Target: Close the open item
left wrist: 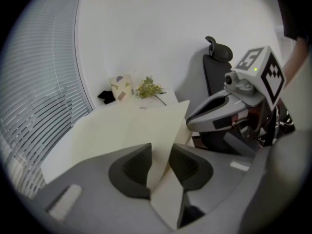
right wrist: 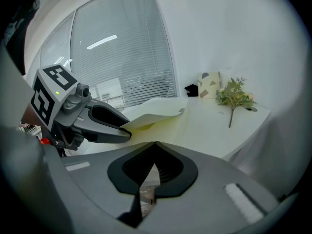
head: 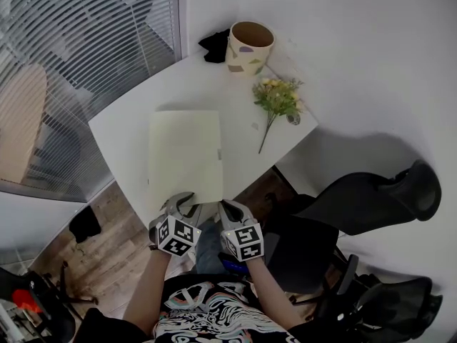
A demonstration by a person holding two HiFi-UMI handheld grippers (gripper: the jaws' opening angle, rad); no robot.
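Note:
A pale yellow folder (head: pixel 186 152) lies on the white table (head: pixel 243 131), its near edge at the table's front. My left gripper (head: pixel 184 204) is shut on the folder's cover (left wrist: pixel 126 130) at its near right corner, and the sheet runs between the two pads (left wrist: pixel 183 165). In the right gripper view the cover (right wrist: pixel 156 106) is raised a little off the brighter yellow inside, with the left gripper (right wrist: pixel 97 123) holding its edge. My right gripper (head: pixel 227 209) hovers just right of the left one, off the folder, shut with nothing between its jaws (right wrist: pixel 153 147).
A patterned cup (head: pixel 249 47) and a black object (head: pixel 214 46) stand at the table's far end, with a flower sprig (head: pixel 277 98) near the right edge. Black office chairs (head: pixel 357 199) stand to the right. Window blinds (head: pixel 71 63) run along the left.

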